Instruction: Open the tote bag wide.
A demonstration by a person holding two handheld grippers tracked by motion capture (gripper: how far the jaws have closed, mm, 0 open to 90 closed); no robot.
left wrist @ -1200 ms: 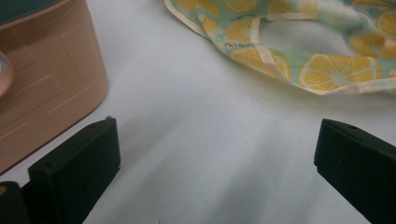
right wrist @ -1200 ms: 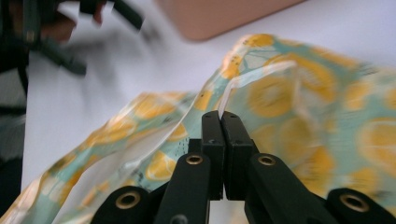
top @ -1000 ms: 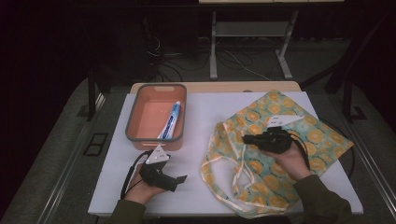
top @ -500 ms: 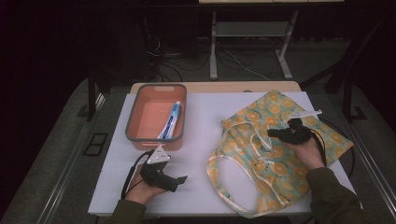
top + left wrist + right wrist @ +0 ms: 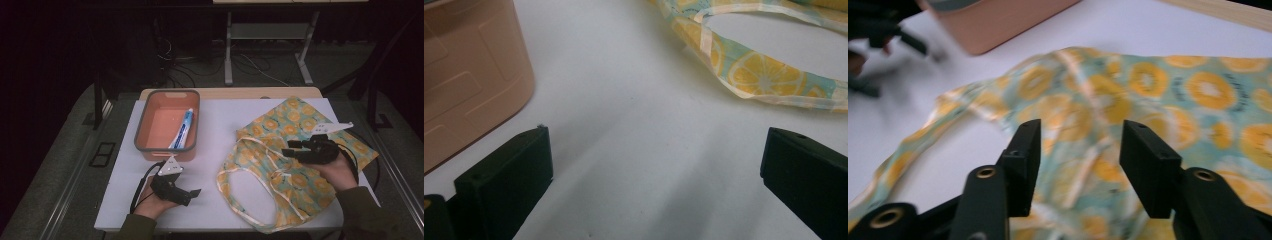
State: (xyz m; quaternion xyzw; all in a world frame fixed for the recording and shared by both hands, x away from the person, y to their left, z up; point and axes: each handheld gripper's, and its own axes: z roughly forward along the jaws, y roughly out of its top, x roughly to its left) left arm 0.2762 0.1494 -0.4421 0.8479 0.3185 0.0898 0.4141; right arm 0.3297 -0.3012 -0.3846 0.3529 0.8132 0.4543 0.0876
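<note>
A lemon-print cloth bag [image 5: 295, 120] lies spread on the right half of the white table [image 5: 225, 125], its pale straps looping toward the front. My right gripper [image 5: 292, 148] hovers low over the bag, jaws open. In the right gripper view the fabric [image 5: 1158, 85] lies under and beyond the parted jaws of that gripper [image 5: 1080, 160], with nothing pinched. My left gripper [image 5: 194, 193] rests near the front edge, left of the bag. Its jaws stand wide open [image 5: 656, 165] over bare table, a bag strap [image 5: 764, 75] ahead to the right.
An orange bin [image 5: 142, 125] stands at the back left with a toothpaste tube [image 5: 183, 127] inside; its wall [image 5: 469, 75] is close to my left gripper. Bare table lies between bin and bag. Dark floor, cables and table legs lie beyond the far edge.
My right gripper moved right across the bag over the last second, and the bag's mouth and straps shifted and spread with it. The left gripper stayed put.
</note>
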